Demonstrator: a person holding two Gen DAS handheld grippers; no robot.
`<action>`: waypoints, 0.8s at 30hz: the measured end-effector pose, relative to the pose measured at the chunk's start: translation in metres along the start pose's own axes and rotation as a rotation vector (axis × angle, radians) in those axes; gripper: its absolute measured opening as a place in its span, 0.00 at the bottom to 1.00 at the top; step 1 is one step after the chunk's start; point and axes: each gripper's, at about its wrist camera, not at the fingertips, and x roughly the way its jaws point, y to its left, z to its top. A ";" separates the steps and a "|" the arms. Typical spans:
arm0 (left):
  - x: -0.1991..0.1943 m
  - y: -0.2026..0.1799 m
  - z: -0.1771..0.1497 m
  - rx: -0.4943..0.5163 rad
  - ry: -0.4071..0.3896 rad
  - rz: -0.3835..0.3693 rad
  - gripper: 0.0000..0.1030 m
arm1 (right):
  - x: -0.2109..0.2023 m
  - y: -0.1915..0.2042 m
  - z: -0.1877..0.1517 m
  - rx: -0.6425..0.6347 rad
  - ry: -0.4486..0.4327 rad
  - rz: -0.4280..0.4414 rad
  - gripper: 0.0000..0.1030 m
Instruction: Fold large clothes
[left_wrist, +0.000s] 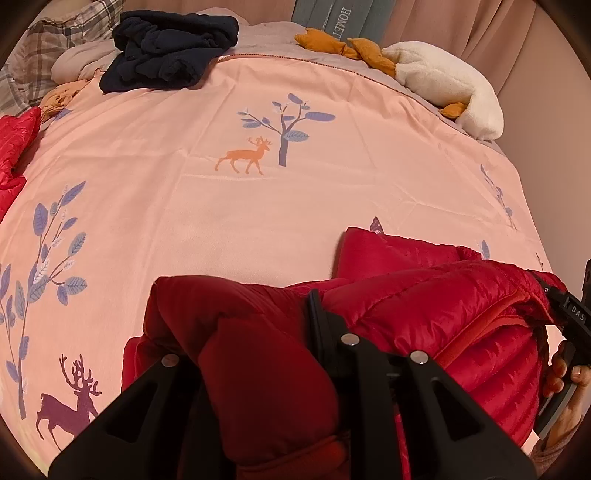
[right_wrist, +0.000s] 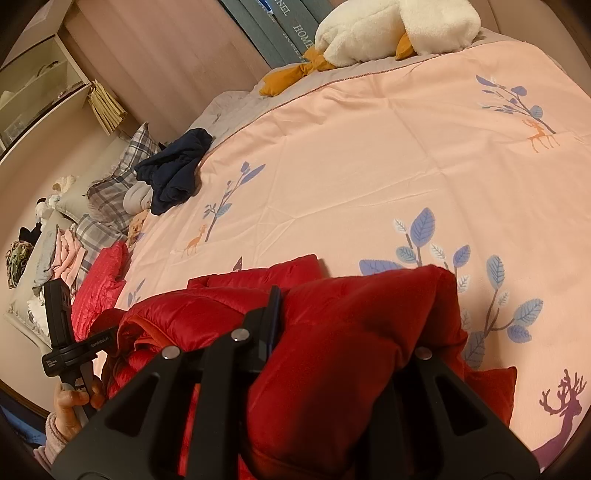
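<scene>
The left gripper has a thick roll of the red puffer jacket bunched between its two fingers, clamped on the padding. The right gripper pinches another fold of the same jacket in the same way. Each holds one end, so the jacket's long axis runs sideways from one gripper to the other along the near edge of the bed, with a flatter part reaching away across the pink duvet.

I count two grippers and one jacket in hand. A second red quilted garment lies at the left edge of the bed. One dark navy garment sits crumpled far up the duvet, and one white plush goose lies by the headboard.
</scene>
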 end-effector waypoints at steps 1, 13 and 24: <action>0.001 0.000 0.000 0.000 0.003 0.002 0.18 | 0.001 0.000 0.000 0.000 0.002 -0.002 0.17; 0.006 -0.001 0.004 -0.003 0.022 0.011 0.18 | 0.007 0.004 0.002 0.019 0.021 -0.010 0.17; 0.010 -0.003 0.004 0.001 0.030 0.020 0.18 | 0.008 0.004 0.003 0.024 0.027 -0.013 0.17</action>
